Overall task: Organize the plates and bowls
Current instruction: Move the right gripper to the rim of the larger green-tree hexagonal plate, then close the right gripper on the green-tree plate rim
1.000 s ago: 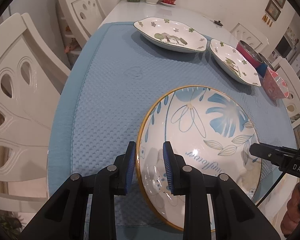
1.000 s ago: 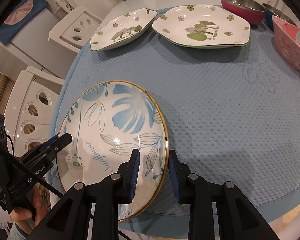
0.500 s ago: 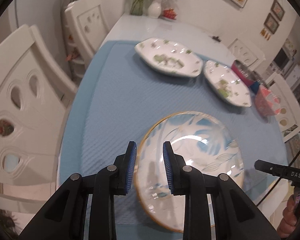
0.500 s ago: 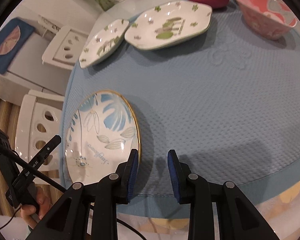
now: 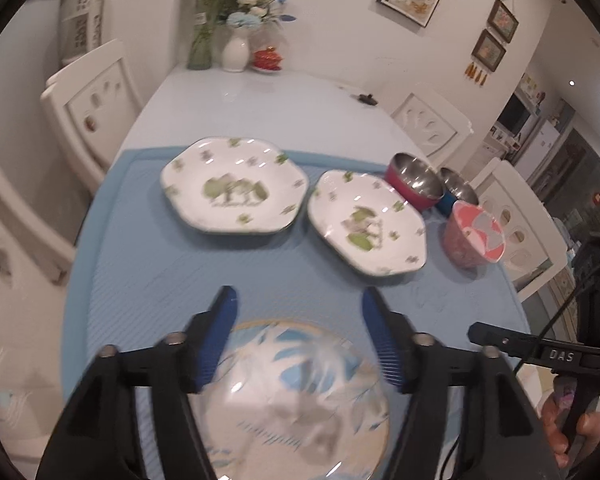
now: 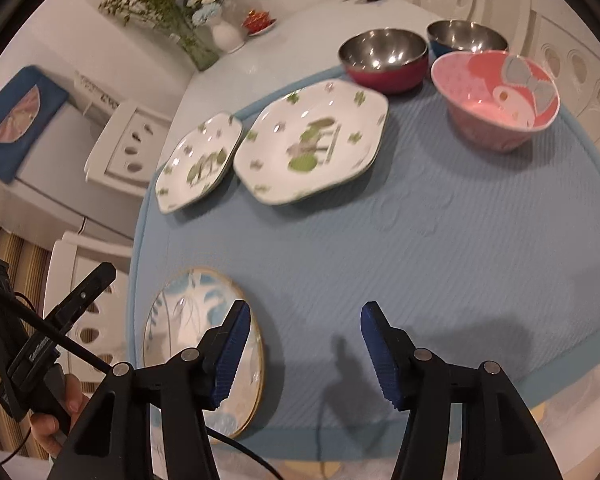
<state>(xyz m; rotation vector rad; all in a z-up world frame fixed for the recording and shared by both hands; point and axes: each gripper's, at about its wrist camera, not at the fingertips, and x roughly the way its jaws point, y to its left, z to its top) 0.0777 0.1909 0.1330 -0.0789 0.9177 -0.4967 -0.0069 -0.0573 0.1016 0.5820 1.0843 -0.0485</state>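
Both tongs, left (image 5: 296, 304) and right (image 6: 305, 320), hung wide apart and empty above the blue-leaf plate (image 5: 300, 396).

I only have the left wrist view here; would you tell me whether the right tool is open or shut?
Observer: The right tool is open, with nothing between its fingers.
Operator: Thank you. What lies beneath it?
Observer: Mostly bare blue mat; the blue leaf plate sits just to its left.
Operator: And is the pink bowl empty all the way down?
Observer: Yes, the pink bowl holds nothing.
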